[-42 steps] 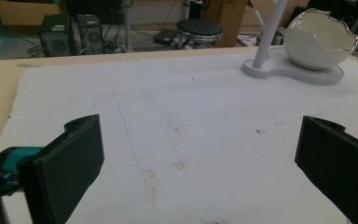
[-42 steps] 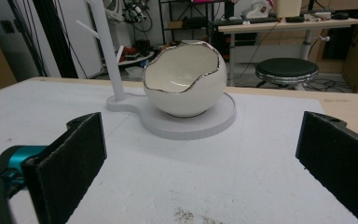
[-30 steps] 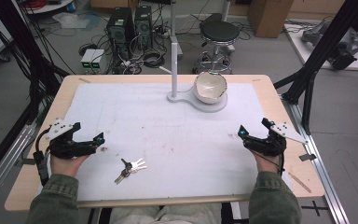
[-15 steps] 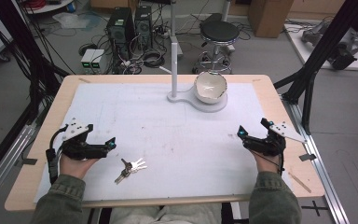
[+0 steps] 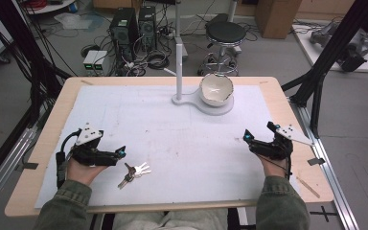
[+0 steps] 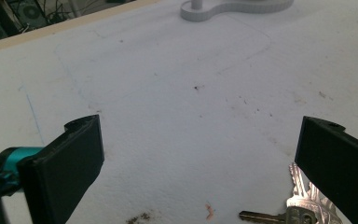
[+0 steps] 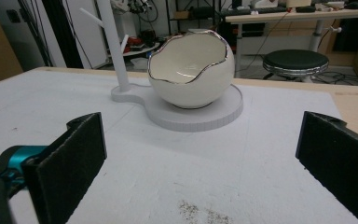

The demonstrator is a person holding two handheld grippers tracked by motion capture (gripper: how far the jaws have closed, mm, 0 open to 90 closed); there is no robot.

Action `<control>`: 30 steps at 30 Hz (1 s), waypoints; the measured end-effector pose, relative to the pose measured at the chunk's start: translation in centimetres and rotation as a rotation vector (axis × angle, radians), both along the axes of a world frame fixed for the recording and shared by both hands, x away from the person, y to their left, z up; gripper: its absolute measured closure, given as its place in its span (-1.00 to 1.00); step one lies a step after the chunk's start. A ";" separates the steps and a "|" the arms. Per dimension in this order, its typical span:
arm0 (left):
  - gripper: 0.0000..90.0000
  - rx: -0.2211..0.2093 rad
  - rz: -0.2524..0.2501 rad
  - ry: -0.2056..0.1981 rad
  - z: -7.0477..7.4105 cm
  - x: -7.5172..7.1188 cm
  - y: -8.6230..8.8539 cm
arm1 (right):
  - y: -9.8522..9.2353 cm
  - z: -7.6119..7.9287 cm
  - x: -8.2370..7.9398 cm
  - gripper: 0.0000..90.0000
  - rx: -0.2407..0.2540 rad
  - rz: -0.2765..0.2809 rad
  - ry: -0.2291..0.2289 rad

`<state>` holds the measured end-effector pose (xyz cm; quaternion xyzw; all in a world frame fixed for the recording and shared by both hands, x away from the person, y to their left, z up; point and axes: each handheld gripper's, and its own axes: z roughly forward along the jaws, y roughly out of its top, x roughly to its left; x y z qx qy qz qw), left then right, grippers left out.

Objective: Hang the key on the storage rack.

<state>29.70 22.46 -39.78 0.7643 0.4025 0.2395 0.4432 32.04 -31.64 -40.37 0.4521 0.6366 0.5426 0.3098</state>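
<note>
High view: your left gripper (image 5: 120, 152), jaws wide and empty, sits just left of the keys (image 5: 135, 171), far nearer them than your right gripper (image 5: 247, 138), also spread empty.

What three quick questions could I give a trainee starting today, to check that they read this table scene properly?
1. True or false: the left gripper has closed on the bunch of silver metal keys.
2. What stands on the round white stand base?
3. Which is nearer the keys: A, the left gripper; B, the right gripper?

Key
1. False: its jaws are wide open, with the keys beside one jaw.
2. The white eggshell-shaped bowl with a silver rim.
3. A.
</note>
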 end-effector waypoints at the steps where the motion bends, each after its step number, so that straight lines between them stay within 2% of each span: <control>1: -0.96 0.005 -0.012 0.003 0.0 0.0 -0.3 | 0.0 0.0 0.0 -0.99 -0.002 0.000 -0.001; 6: -0.96 0.027 -0.046 0.019 -0.2 0.0 -1.3 | -0.1 0.0 0.0 -0.99 -0.001 0.004 0.001; 12: -0.96 0.075 -0.075 0.040 -0.5 0.0 -2.2 | 0.0 -0.1 0.1 -0.99 -0.006 0.007 0.006; 17: -0.96 0.083 -0.096 0.061 -0.7 0.0 -2.8 | 0.1 -0.1 0.2 -0.99 -0.012 0.013 0.011; 26: -0.96 0.142 -0.149 0.149 -1.5 0.4 -4.1 | 0.2 -0.2 0.3 -0.99 -0.027 0.022 0.018; 30: -0.96 0.155 -0.170 0.168 -1.6 0.4 -4.3 | 0.2 -0.2 0.3 -0.99 -0.031 0.023 0.021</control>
